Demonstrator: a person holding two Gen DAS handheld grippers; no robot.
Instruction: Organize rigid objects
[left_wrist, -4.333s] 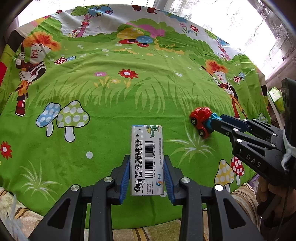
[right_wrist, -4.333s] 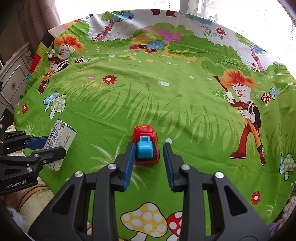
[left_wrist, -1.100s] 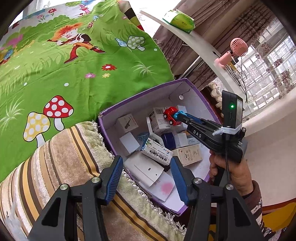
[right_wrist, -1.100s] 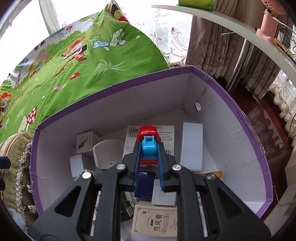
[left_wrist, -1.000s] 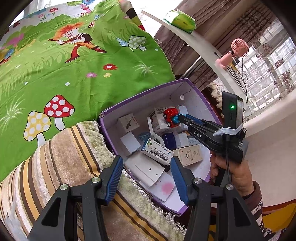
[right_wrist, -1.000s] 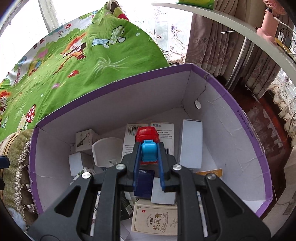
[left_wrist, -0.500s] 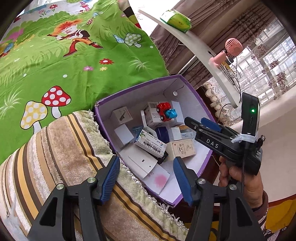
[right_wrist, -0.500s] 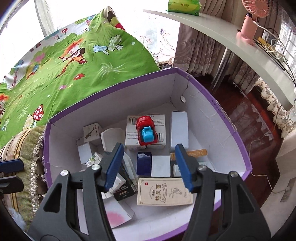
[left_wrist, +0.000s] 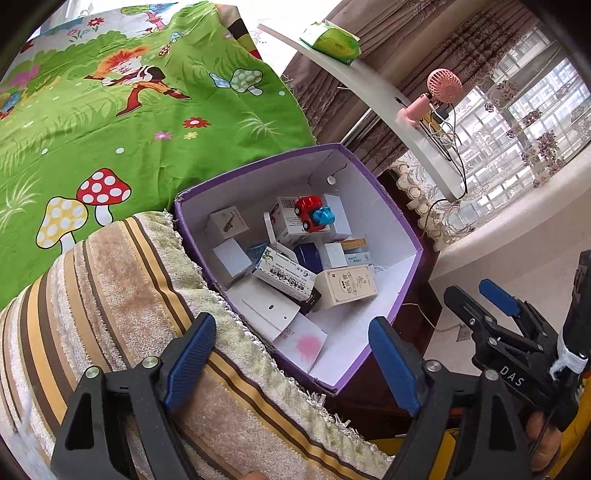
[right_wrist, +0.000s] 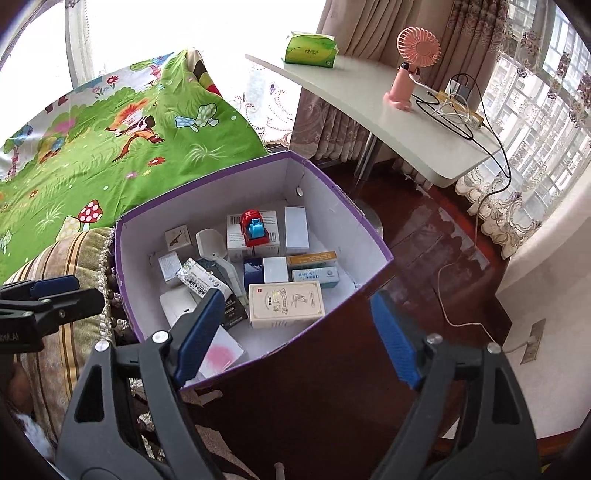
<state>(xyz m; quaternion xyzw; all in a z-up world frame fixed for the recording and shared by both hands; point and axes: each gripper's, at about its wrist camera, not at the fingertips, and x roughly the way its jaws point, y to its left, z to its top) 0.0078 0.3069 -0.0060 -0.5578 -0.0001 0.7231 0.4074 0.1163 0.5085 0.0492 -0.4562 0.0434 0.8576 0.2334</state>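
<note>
Scene: a purple-walled box (right_wrist: 369, 236) stands beside a bed with a green cartoon sheet (left_wrist: 110, 122) and a striped blanket (left_wrist: 122, 295), both tongs poised above it.
Toy car: the red-and-blue toy car (right_wrist: 254, 228) lies inside the box, on a white barcoded carton (right_wrist: 236, 236) toward the box's far wall, touching no tongs.
Barcoded carton: the other task item, a white printed carton (left_wrist: 286, 275), lies tilted on the pile near the box's bed-side wall.
Right tongs: the right tongs (right_wrist: 295, 328) hang above the box's near rim, jaws spread wide after just opening, nothing between them but the view down to the box.
Left tongs: the left tongs (left_wrist: 291, 354) hover over the blanket beside the box, jaws likewise just opened and spread, empty.
Step in hand: release appears done; both items look delivered into the box, so this reads as the pull-away after the drop.
Next move: likely a swing away from the box toward the bed sheet to look for any remaining loose item; none shows on the visible sheet, so the sort may be near its end.
</note>
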